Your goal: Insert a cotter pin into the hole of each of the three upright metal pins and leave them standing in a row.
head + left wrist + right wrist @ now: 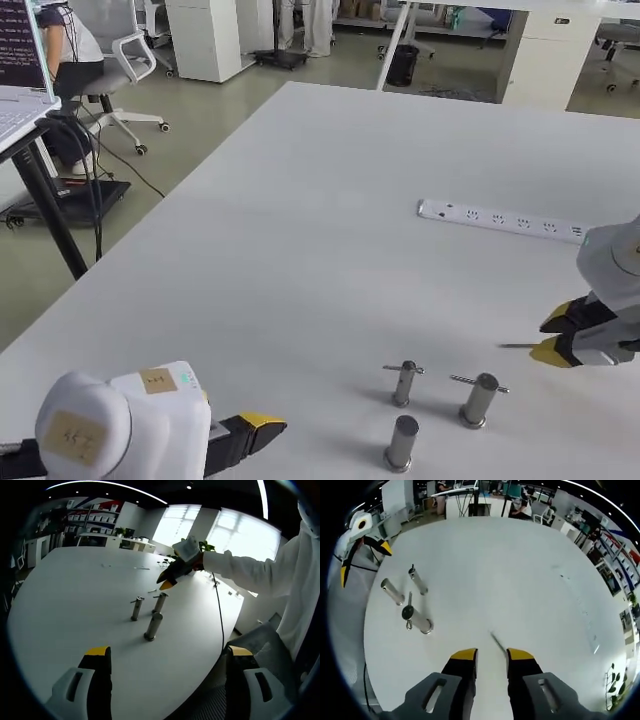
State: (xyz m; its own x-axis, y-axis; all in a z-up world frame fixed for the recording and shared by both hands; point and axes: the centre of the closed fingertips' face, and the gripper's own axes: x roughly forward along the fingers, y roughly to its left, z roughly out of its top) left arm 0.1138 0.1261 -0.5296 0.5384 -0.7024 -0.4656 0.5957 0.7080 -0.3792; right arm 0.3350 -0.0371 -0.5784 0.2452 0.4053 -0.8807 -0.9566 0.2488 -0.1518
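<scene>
A white office table [300, 220] carries three upright metal pins [479, 400]. Two hold cotter pins, and the bare pin [401, 443] stands at six o'clock of them. At three o'clock the right gripper [546, 335] has its fingers clamped on a cotter pin [518, 347]. The left gripper [167, 652] hangs with fingers apart. Next, I judge, comes lining that cotter pin up with the bare pin's hole.

White matte surface [300, 230]. Three metal pins stand upright on it in a loose triangle. Rear left pin [404, 387] has a cotter pin [390, 368] through its top. Right pin [477, 404] has a second cotter pin [460, 380]. Front pin [401, 445] is bare. A white power strip [500, 220] lies flat farther back, well apart.
</scene>
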